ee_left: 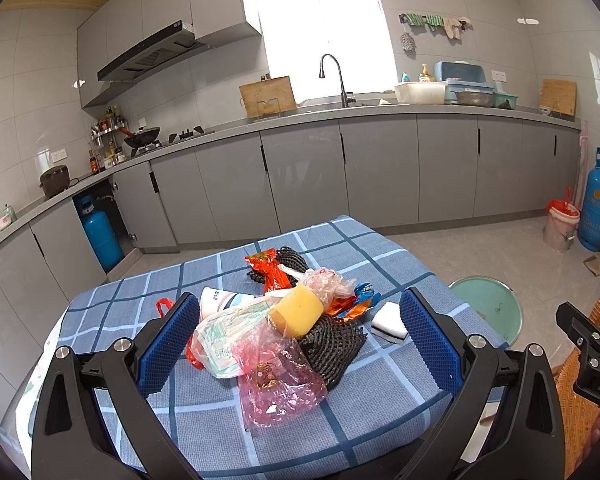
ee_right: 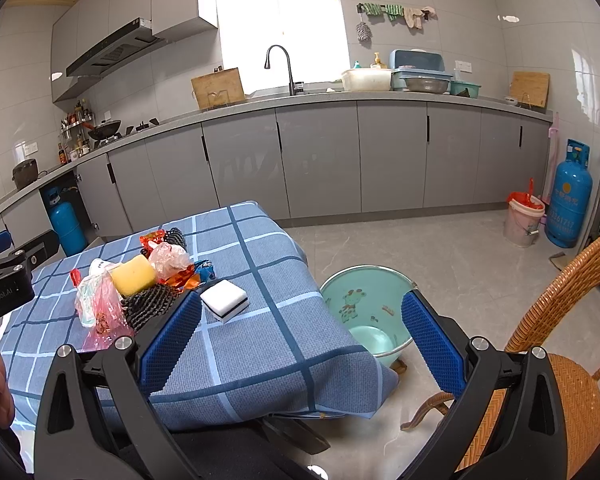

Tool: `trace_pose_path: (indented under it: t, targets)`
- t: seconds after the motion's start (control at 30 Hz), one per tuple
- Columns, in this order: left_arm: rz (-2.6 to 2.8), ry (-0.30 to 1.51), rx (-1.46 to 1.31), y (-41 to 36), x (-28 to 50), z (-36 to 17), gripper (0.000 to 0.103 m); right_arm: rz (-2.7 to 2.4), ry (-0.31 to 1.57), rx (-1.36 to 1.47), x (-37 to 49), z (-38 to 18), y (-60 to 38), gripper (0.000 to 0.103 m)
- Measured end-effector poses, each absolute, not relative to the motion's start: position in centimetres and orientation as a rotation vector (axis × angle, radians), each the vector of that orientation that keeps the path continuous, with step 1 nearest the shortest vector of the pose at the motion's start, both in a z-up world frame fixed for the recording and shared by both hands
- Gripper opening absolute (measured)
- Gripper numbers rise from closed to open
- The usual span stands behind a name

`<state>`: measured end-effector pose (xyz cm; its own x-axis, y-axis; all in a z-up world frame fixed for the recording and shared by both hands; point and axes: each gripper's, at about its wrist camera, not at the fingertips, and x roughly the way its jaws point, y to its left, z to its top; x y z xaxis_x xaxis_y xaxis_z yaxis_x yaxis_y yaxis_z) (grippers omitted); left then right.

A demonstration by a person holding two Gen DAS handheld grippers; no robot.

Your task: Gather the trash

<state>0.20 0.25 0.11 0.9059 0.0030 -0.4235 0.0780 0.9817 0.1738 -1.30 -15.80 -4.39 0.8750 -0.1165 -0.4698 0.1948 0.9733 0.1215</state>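
Note:
A pile of trash lies on the blue checked tablecloth: a yellow sponge, a pink plastic bag, a black mesh scrubber, a paper cup, orange wrappers and a white sponge. My left gripper is open and empty, its jaws on either side of the pile, above it. My right gripper is open and empty over the table's right edge, with the white sponge just ahead of its left pad. A green bucket stands on the floor beside the table.
A wicker chair stands at the right of the table. A pink bin with a red bag and a blue gas cylinder stand by the far cabinets. Grey cabinets and a counter with a sink run along the back.

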Motion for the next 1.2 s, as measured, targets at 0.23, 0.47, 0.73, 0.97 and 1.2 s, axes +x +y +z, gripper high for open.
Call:
trace_pose_path:
  t: [0.23,0.47,0.73,0.97,1.2]
  targets:
    - [-0.039,0.436,0.189,0.2,0.1,0.1,0.099,-0.163,0.480,0.168,-1.3,-4.3,-15.9,0.098]
    - [-0.039,0.436,0.189,0.2,0.1,0.1,0.099,-0.163,0.481,0.167,-1.3,-4.3,-15.9,0.098]
    - [-0.039,0.436,0.189,0.2,0.1,0.1,0.099,-0.164,0.481,0.167,-1.2,-4.4,-15.8,0.099]
    - [-0.037,0.437,0.189,0.6,-0.2,0.4,0.099,-0.164,0.482,0.167,-1.2,-4.7,-15.7,0.099]
    - [-0.034,0.436,0.189,0.7,-0.2,0.4,0.099,-0.163,0.488,0.165,-0.8,-5.6,-15.3,0.099]
